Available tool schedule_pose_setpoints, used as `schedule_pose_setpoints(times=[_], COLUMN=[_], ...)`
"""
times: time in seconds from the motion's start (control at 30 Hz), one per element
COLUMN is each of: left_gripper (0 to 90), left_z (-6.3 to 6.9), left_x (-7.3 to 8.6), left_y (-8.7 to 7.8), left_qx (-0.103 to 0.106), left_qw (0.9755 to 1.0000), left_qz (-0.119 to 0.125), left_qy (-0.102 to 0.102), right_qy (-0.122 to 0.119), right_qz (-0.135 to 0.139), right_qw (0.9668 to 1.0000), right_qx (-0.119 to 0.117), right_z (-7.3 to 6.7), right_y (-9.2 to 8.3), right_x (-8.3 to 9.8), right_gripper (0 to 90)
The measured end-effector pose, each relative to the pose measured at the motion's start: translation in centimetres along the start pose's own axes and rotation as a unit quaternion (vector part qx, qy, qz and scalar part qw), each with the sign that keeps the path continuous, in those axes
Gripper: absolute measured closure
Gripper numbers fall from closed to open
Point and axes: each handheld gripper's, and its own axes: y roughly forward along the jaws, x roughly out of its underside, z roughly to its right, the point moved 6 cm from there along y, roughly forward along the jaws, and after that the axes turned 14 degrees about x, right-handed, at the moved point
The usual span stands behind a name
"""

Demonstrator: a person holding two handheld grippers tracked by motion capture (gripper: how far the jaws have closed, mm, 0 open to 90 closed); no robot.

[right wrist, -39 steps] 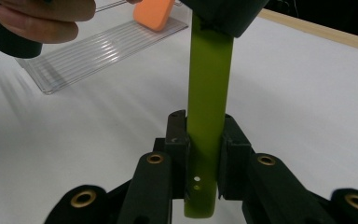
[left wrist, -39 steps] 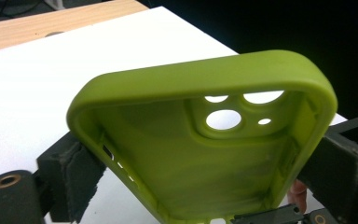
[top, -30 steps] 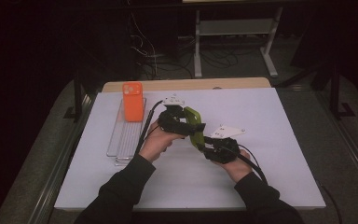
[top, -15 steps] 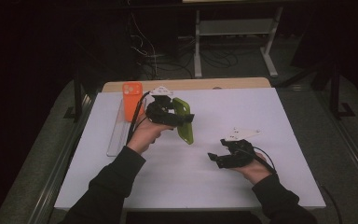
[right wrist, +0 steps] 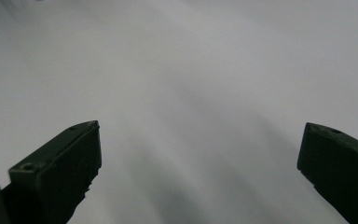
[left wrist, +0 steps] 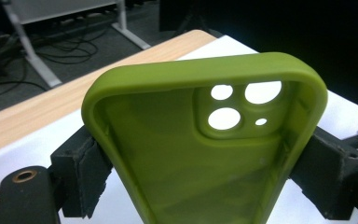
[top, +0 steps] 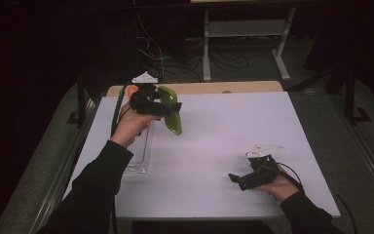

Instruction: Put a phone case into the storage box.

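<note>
A green phone case (top: pixel 172 111) with round camera holes (left wrist: pixel 223 117) is up in the air over the table's far left. My left gripper (top: pixel 162 108) is shut on it, and its pads (left wrist: pixel 80 173) press on the case's two long sides. My right gripper (top: pixel 239 180) lies low near the front right of the white table (top: pixel 233 126), pointing left. Its jaws have just been opening and stand wide apart (right wrist: pixel 200 172) with nothing between them.
A clear plastic tray (top: pixel 139 155) lies at the left of the table, under my left forearm. An orange object (top: pixel 132 89) peeks out behind the left gripper. A wooden strip (top: pixel 224 87) runs along the far edge, with cables and a stand on the floor beyond.
The right gripper let go of the case, opened and moved right toward the near edge. The left gripper carried the case up and to the far left.
</note>
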Motion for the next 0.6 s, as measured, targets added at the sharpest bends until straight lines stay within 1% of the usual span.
schedule_pose_setpoints(times=[0.03,0.13,0.2,0.37,0.43,0.53,0.6], left_gripper=[14.0,14.0,14.1,14.1,14.1,14.1,14.1], left_z=[-0.3,-1.2,-1.8,-3.4,-4.0,-5.1,-5.8], left_x=[0.0,-0.2,-0.2,-0.5,-0.6,-0.6,-0.5], left_y=[-0.3,-1.3,-1.9,-3.2,-3.7,-4.5,-4.9], left_qx=[-0.005,-0.018,-0.029,-0.056,-0.07,-0.086,-0.102], left_qw=[1.0,0.9998,0.9995,0.9984,0.9975,0.9962,0.9946], left_qz=[0.002,0.008,0.008,0.008,0.005,0.003,0.005], left_qy=[-0.002,-0.006,-0.006,-0.006,-0.003,-0.008,-0.013], right_qy=[0.006,0.003,0.005,0.011,0.005,0.001,0.0], right_qz=[0.002,-0.001,-0.001,-0.006,-0.004,-0.006,-0.009], right_qw=[1.0,1.0,1.0,0.9999,1.0,1.0,0.9999], right_qx=[0.0,0.006,0.004,0.005,0.007,0.007,0.007], right_z=[0.0,0.2,0.2,0.0,-0.1,-0.1,-0.1], right_y=[0.0,-0.1,-0.1,0.0,0.0,0.1,0.2], right_x=[0.2,0.8,1.1,1.2,1.2,1.3,1.3], right_gripper=[0.0,0.0,0.0,0.0,0.0,0.0,0.0])
